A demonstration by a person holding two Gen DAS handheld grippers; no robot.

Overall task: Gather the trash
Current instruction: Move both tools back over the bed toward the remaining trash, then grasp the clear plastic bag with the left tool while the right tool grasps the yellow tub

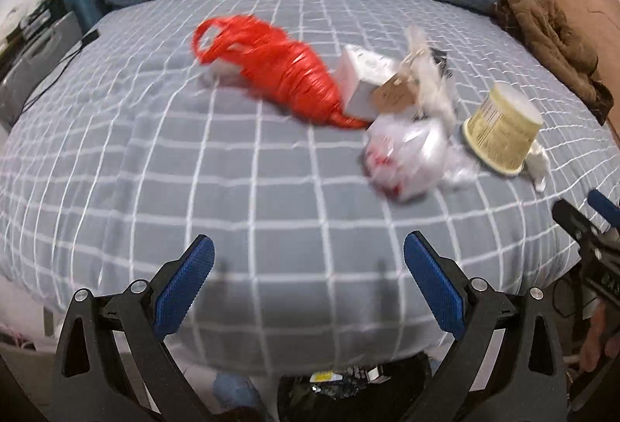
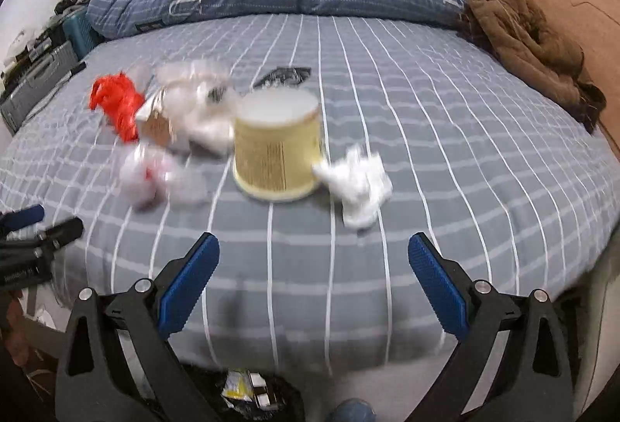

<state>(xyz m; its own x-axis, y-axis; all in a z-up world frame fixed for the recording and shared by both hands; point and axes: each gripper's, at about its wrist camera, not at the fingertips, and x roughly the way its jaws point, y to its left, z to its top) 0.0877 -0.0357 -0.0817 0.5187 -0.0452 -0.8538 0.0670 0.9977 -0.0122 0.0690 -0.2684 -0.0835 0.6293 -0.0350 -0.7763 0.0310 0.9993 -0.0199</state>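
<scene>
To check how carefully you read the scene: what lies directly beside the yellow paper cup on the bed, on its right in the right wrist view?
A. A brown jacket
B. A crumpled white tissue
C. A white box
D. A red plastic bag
B: a crumpled white tissue lies against the base of the yellow paper cup; the other items sit farther away.

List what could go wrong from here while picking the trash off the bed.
1. The yellow paper cup stands upside down on soft bedding; a gripper closing on it may tip or crush it.
2. The crumpled tissue touches the cup and could get dragged along.
3. The red plastic bag and clear plastic bag are limp, so a pinch by the left gripper might catch the bedsheet too.
</scene>
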